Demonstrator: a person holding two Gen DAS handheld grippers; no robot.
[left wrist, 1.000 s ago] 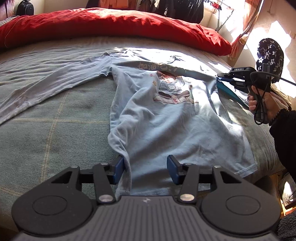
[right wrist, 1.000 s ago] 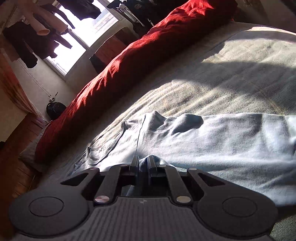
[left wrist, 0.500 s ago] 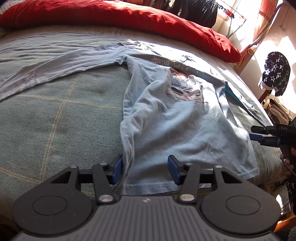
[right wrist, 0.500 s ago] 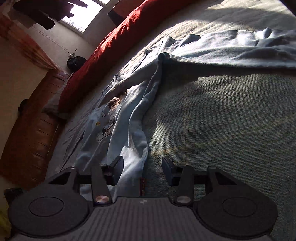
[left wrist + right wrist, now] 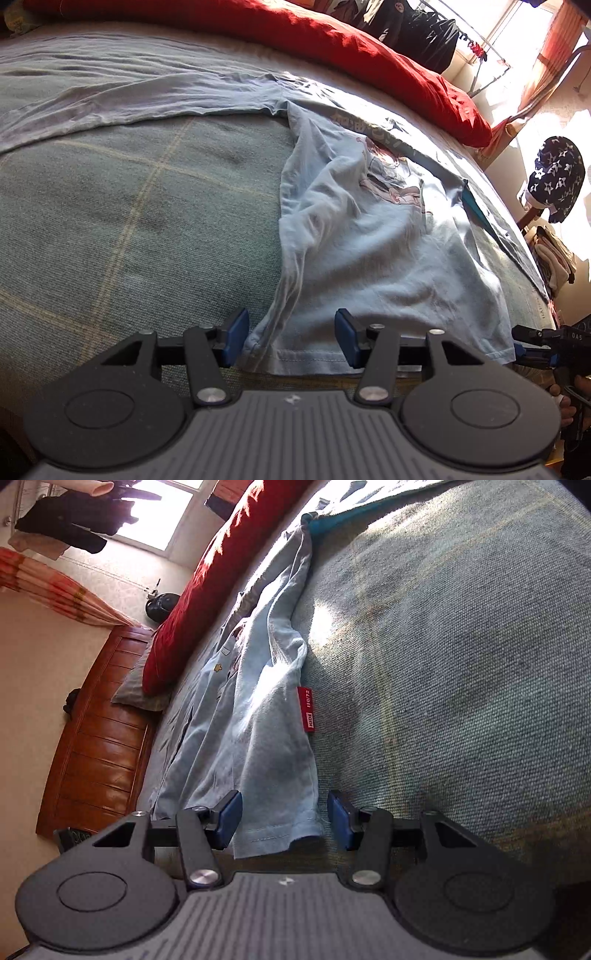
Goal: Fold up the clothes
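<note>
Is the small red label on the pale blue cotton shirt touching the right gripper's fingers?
Apart. The right wrist view shows the red label well up the pale blue shirt from the right gripper, with cloth between.

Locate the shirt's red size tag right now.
Right wrist view: the red size tag sits on the light blue shirt's right edge against the bedcover, ahead of the open right gripper.

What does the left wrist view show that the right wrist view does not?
Only the left wrist view: the shirt's printed picture, its long sleeve stretched across the bed, a star-patterned hat, and the right claw at the hem's far corner.

Only the right wrist view: a red tag on the shirt's side seam, the wooden headboard, and a grey pillow.

Both: the light blue shirt on the green bedspread, the red quilt, and an open claw straddling a hem corner; the right claw's jaws are opening.
</note>
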